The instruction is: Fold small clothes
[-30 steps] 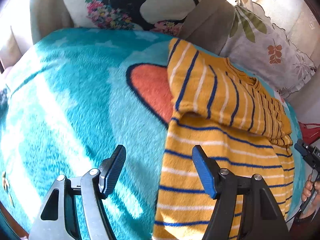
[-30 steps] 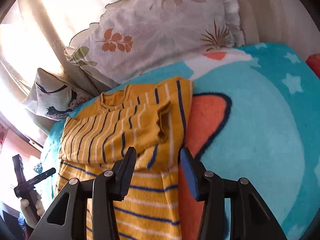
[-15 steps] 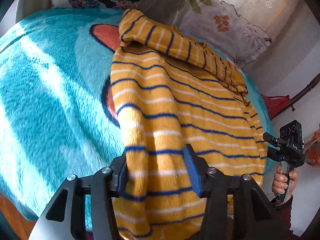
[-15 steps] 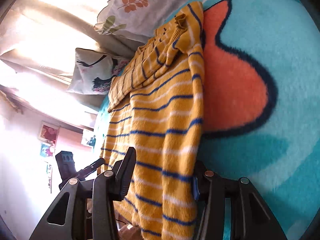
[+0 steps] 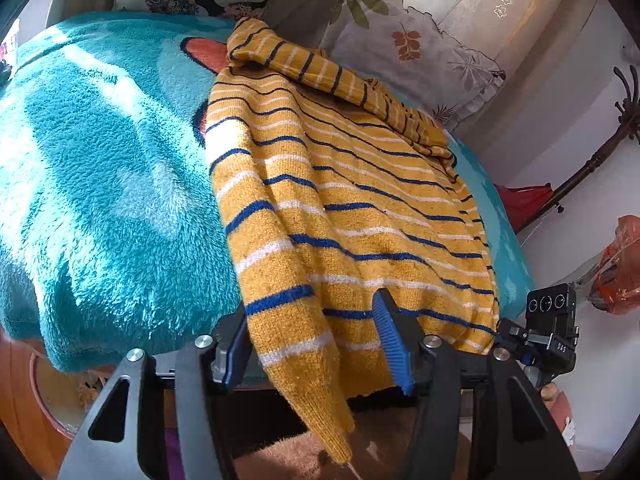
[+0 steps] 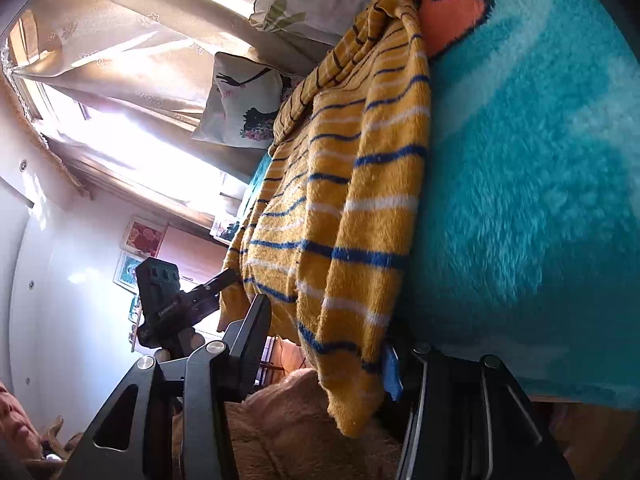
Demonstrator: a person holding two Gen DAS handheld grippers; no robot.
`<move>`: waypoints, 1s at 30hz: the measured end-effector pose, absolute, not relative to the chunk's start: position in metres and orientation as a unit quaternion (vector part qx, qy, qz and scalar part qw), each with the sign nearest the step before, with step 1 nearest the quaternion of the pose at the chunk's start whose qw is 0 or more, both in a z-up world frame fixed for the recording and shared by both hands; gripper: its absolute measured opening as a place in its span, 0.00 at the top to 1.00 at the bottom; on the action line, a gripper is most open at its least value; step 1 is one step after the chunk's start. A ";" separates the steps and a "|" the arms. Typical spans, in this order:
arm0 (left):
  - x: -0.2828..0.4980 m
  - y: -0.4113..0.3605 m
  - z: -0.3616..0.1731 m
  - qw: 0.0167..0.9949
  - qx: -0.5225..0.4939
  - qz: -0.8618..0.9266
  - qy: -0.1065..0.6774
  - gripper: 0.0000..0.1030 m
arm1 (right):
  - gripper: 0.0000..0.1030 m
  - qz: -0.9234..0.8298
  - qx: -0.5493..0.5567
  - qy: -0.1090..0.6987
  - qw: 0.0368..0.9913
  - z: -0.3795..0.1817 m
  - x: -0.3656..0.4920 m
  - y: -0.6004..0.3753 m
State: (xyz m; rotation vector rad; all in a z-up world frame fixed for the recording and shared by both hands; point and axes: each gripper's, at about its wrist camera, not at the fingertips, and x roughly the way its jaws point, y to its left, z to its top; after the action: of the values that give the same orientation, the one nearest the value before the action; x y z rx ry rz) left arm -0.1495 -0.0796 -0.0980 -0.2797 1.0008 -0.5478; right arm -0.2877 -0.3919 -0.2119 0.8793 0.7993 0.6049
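Note:
A yellow sweater (image 5: 360,208) with blue and white stripes lies on the teal blanket (image 5: 100,200), its upper part folded over. Its hem hangs over the bed's near edge. My left gripper (image 5: 310,308) straddles one hem corner. Its jaws are opening, with the cloth hanging loose between the blue pads (image 5: 390,344). In the right wrist view the sweater (image 6: 360,200) runs away from me. My right gripper (image 6: 326,324) straddles the other hem corner, its jaws opening a little. There the cloth brushes the right pad (image 6: 392,372) and stands clear of the left finger.
Floral pillows (image 5: 420,48) and a curtain (image 6: 140,40) stand at the bed's far side. A brown fleecy cloth (image 6: 300,420) lies below the bed edge. A dark coat stand (image 5: 592,160) and a red cloth (image 5: 524,200) are at the right. A hand (image 5: 550,394) holds the other gripper.
Both grippers have drawn back from the sweater's middle to its hem at the bed edge. The left jaws narrowed around the hem, then widened. The hem corners now hang between the jaws.

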 end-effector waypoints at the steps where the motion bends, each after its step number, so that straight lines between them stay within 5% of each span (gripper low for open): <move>1: -0.152 -0.080 -0.098 0.835 -0.128 -0.255 0.470 0.46 | 0.48 0.277 0.402 0.373 0.789 -0.214 -0.289 -0.387; 3: -0.158 -0.084 -0.098 0.843 -0.117 -0.243 0.466 0.50 | 0.48 0.267 0.385 0.384 0.796 -0.219 -0.290 -0.374; 5: -0.161 -0.084 -0.101 0.852 -0.103 -0.217 0.465 0.88 | 0.52 0.259 0.369 0.399 0.799 -0.227 -0.289 -0.358; 6: -0.160 -0.080 -0.103 0.849 -0.113 -0.218 0.467 0.90 | 0.71 0.258 0.365 0.409 0.796 -0.231 -0.286 -0.350; 8: -0.158 -0.064 -0.102 0.846 -0.153 -0.216 0.463 0.90 | 0.89 0.258 0.362 0.425 0.789 -0.238 -0.283 -0.340; 18: -0.174 -0.008 -0.090 0.846 -0.233 -0.225 0.424 0.92 | 0.91 0.274 0.319 0.345 0.839 -0.174 -0.334 -0.351; 30: -0.096 -0.014 -0.039 0.843 -0.257 -0.250 0.400 0.92 | 0.91 0.267 0.268 0.337 0.862 -0.095 -0.247 -0.358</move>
State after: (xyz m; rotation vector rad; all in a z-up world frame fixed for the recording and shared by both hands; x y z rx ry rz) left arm -0.0956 -0.0136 -0.0395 -0.5421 0.8448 -0.5278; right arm -0.2475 -0.3576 -0.0947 0.5619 0.7065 0.5609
